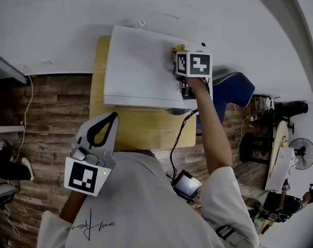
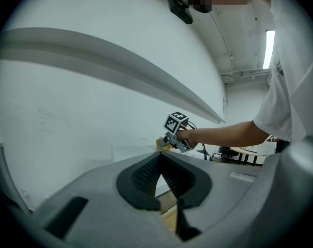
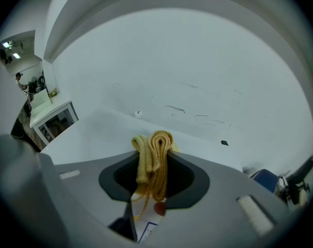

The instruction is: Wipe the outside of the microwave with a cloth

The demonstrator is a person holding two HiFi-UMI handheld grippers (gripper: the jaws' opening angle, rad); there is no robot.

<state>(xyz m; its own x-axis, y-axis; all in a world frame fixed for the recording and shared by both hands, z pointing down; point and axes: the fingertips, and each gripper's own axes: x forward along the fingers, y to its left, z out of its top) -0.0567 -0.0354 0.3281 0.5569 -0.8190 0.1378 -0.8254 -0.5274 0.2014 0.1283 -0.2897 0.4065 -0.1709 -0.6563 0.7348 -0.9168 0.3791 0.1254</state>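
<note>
Left gripper [image 1: 113, 117] low at left, off table edge, jaws pressed together, nothing between. Wooden table [image 1: 146, 130] at centre carries white microwave [image 1: 138, 71] against wall. Right gripper [image 3: 152, 156] over microwave top, far right corner, jaws pinching folded yellow cloth [image 3: 157, 141]; cloth touches top panel. Blue chair [image 1: 234, 89] just right.

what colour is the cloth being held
Mustard yellow; the folded terry cloth shows best in the right gripper view.
</note>
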